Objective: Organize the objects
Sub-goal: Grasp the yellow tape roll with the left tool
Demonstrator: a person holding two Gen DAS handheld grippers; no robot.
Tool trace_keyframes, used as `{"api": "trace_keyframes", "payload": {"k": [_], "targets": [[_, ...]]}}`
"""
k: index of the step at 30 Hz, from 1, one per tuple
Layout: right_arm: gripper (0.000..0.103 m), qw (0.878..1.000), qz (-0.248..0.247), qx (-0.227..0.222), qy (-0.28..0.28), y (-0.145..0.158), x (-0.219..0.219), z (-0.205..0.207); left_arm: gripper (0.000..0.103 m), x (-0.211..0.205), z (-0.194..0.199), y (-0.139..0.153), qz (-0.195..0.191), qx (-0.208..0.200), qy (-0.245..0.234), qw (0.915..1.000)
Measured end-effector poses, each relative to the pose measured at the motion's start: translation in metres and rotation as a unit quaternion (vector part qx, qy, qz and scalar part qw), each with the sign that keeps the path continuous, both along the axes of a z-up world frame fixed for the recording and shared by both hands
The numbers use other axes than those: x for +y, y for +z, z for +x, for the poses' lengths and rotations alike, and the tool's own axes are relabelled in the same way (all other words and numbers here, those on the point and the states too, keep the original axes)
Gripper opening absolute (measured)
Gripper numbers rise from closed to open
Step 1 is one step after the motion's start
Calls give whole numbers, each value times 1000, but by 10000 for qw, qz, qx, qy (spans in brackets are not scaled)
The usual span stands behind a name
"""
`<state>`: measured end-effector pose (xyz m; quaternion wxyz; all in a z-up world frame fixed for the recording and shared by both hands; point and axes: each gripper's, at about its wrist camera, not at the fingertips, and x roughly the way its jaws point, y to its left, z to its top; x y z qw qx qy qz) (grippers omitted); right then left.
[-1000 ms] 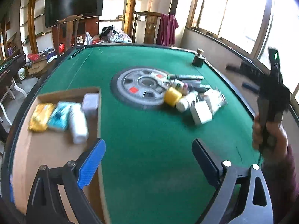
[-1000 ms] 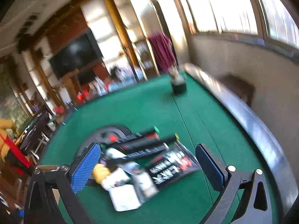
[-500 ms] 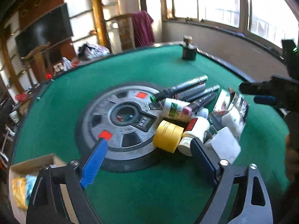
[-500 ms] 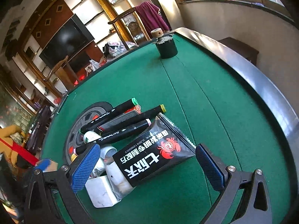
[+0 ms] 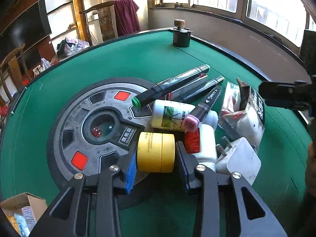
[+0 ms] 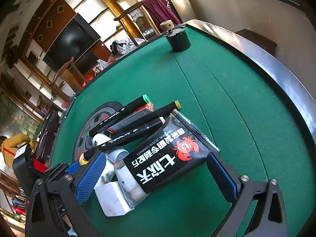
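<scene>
The left claw (image 5: 156,163) grips a yellow tape roll (image 5: 156,152) at lower centre. The right claw (image 6: 156,174) stands wide around a black snack packet (image 6: 167,158) on the green counter (image 6: 227,98). At lower left, a cardboard box (image 5: 23,200) holds packets, only partly visible.

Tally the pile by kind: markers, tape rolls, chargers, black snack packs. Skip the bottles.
markers: 3
yellow tape roll: 1
white charger: 1
black snack pack: 1
Total: 6
</scene>
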<state>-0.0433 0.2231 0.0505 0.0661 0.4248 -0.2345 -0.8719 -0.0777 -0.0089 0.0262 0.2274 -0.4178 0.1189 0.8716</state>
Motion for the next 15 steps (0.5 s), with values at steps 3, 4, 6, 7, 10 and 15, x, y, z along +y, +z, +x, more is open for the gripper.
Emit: {"api": "trace_keyframes", "payload": {"k": [3, 4, 6, 7, 10, 15], "targets": [[103, 9999, 102, 5, 76, -1, -6, -1, 31, -2, -2, -1, 120, 20, 223, 9997], [103, 9999, 131, 13, 89, -1, -7, -1, 31, -2, -1, -1, 94, 56, 322, 9994], [103, 9996, 240, 34, 131, -1, -11, 0, 31, -4, 4, 2, 10, 154, 522, 9985], [103, 9995, 281, 46, 142, -1, -12, 0, 31, -7, 7, 5, 67, 179, 567, 9982], [103, 9990, 408, 49, 148, -2, -14, -1, 31, -16, 23, 20, 285, 284, 687, 9968], [103, 9983, 507, 100, 258, -1, -18, 0, 31, -42, 68, 53, 589, 538, 976, 9920]]}}
